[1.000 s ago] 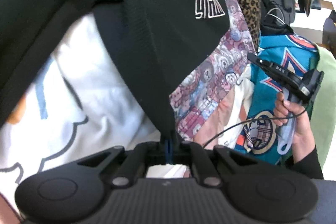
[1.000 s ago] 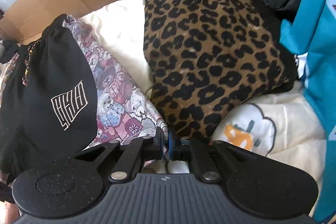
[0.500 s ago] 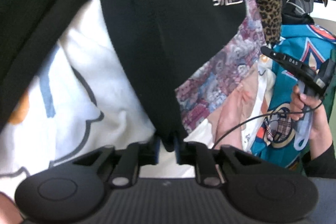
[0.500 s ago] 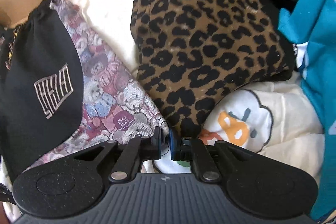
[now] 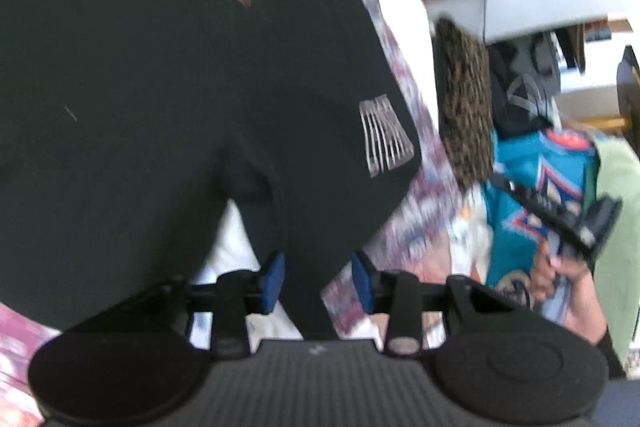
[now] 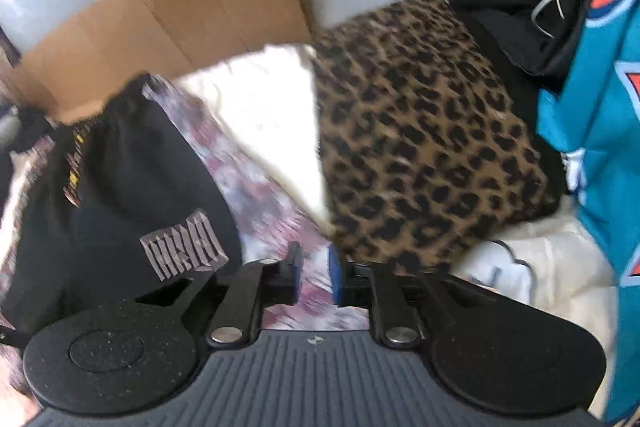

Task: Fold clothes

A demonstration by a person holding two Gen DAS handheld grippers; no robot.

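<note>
A heap of clothes covered the surface, backed by a flattened cardboard sheet (image 6: 168, 39) and a white wall. You had the black garment (image 5: 168, 99), with its pale block-letter logo, lying over a bear-print cloth (image 6: 256, 195) and a cream cloth (image 6: 276, 131) with cartoon prints. Beside these lay a leopard-print piece (image 6: 420, 147), and a teal jersey (image 6: 596, 147) hung at the far right edge.

Your left gripper (image 5: 318, 281) had just been opening: its blue pads stood apart, with a strip of the black garment running down between them, and the blur left it unclear whether either pad touched it. Your right gripper (image 6: 314, 275) had also just been opening, the pads spread a little over the bear-print cloth, pinching nothing. In the left wrist view your right hand (image 5: 560, 275) clutched its tool's handle in front of the teal jersey.
</note>
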